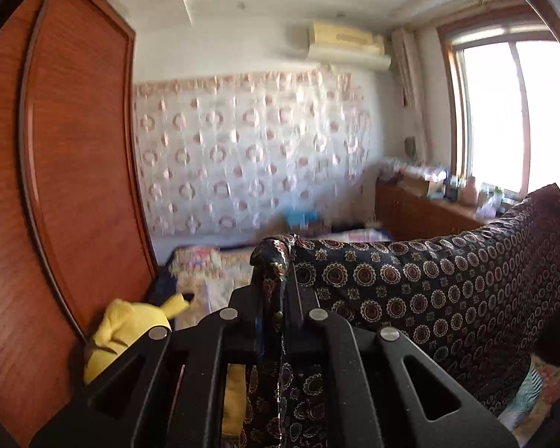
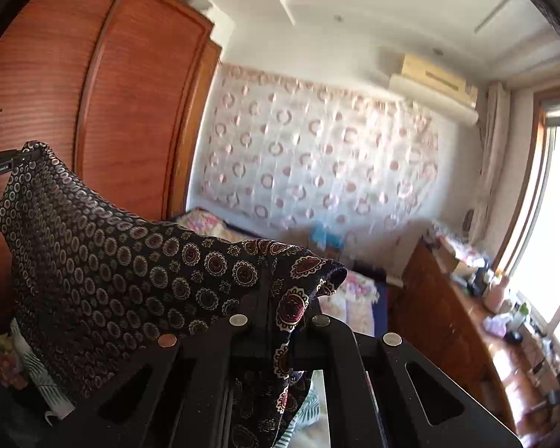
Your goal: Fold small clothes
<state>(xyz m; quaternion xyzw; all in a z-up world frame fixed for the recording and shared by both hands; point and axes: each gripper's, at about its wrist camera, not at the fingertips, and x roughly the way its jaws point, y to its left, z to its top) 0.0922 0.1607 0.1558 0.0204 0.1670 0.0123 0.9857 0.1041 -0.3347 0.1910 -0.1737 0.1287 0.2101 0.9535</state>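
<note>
Left gripper point(image 1: 274, 280): jaws pressed together on one corner of the dark patterned garment point(image 1: 448, 291); pinched cloth bunches above the tips and a strip hangs down between the fingers.
Right gripper point(image 2: 276, 298): clamped on the opposite corner; cloth drapes over the tips and trails below.
Garment: held up in the air, stretched between the two grippers, top edge sagging in the middle. Black with round red-and-cream medallions.
Cross-view: left gripper also visible at the far left edge of the right wrist view, holding its corner.
Below: floral bedding point(image 2: 3, 366) under the hanging cloth.
Plush: yellow toy point(image 1: 127, 332) beside the wooden wardrobe point(image 1: 74, 186), left of the left gripper.
Background: blurred patterned wall hanging point(image 1: 250, 156), air conditioner point(image 1: 349, 44), bright window point(image 1: 511, 119).
</note>
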